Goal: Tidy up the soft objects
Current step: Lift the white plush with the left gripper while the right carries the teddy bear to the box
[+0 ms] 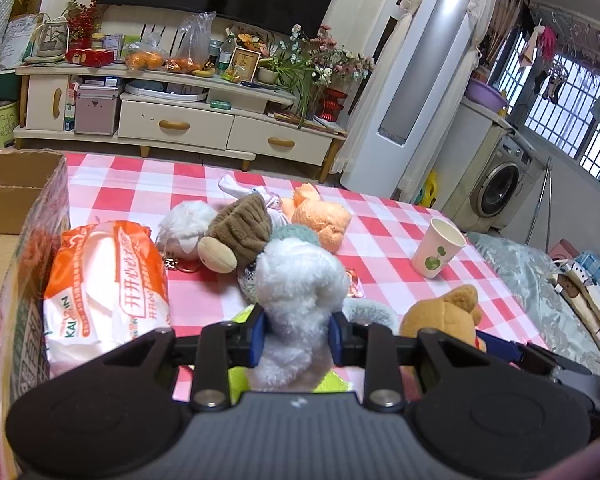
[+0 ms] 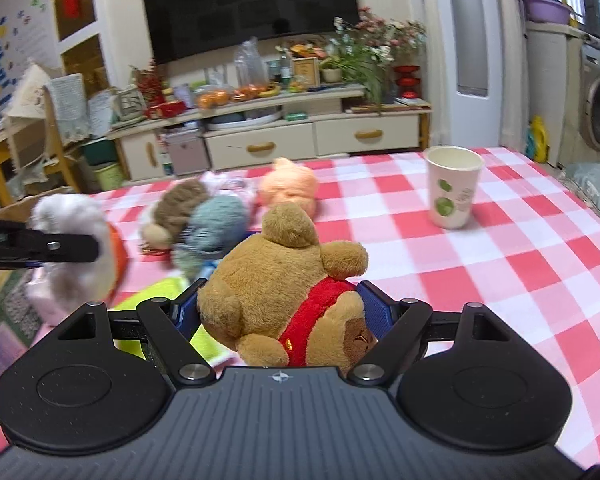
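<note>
My left gripper is shut on a fluffy white plush and holds it above the checkered table. My right gripper is shut on a brown bear plush in a red shirt, which lies head toward the camera. The bear also shows in the left wrist view, and the white plush in the right wrist view. On the table lie a brown knitted plush, a grey-white plush, a teal plush and an orange plush.
A cardboard box stands at the left, with an orange-and-white tissue pack beside it. A paper cup stands at the right of the table. A yellow-green item lies under the grippers. A TV cabinet stands behind.
</note>
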The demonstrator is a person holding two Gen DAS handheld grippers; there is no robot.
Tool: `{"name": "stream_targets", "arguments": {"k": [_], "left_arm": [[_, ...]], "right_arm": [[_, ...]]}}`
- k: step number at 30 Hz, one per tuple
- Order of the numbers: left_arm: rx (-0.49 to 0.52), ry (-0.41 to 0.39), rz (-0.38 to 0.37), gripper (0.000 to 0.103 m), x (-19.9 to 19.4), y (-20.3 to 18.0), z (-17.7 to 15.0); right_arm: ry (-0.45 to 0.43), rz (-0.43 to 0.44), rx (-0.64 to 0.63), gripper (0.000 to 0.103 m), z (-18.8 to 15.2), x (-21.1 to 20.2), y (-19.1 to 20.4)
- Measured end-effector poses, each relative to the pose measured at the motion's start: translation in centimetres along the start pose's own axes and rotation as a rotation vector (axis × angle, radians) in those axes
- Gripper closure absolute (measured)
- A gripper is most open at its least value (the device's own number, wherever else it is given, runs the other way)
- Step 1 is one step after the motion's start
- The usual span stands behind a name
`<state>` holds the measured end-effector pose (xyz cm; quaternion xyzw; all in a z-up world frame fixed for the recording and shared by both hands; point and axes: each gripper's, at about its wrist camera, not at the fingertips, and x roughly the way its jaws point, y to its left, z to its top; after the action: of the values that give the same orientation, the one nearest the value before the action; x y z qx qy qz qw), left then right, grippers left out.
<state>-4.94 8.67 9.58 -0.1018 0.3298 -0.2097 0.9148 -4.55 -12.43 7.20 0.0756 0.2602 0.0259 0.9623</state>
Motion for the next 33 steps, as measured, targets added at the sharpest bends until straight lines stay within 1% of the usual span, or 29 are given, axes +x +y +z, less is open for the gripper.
{"name": "stream_targets", "arguments": {"k": [5, 15, 18, 23, 27, 33], "left_arm": [[-0.015, -0.016, -0.016, 0.074, -1.1, 0.7, 0.1], [-0.054, -0.060, -0.030, 0.074, -3.5, 2.5, 0.6], [-0.070, -0.078, -0.029, 0.074, -4.2, 3.3, 0.8], [-0.118, -0.124, -0.013, 0.074, -5.6, 5.3, 1.6], [-0.160, -0.167, 0.012, 0.074, -6.9, 7.1, 2.1], [-0.241, -0.226, 0.082, 0.074, -8.7, 10.7, 2.8]], "right_arm": [[-0.014, 0.049, -0.044, 0.004, 0.5, -0.6, 2.7], [-0.049, 0.120, -0.116, 0.004, 1.5, -1.3, 6.8], [-0.061, 0.143, -0.133, 0.004, 2.1, -1.1, 7.5], [-0.085, 0.184, -0.167, 0.004, 2.7, -1.2, 9.2], [-0.095, 0.231, -0.197, 0.004, 3.6, -0.5, 10.8], [-0.116, 0.316, -0.251, 0.004, 4.5, 0.6, 13.6]]}}
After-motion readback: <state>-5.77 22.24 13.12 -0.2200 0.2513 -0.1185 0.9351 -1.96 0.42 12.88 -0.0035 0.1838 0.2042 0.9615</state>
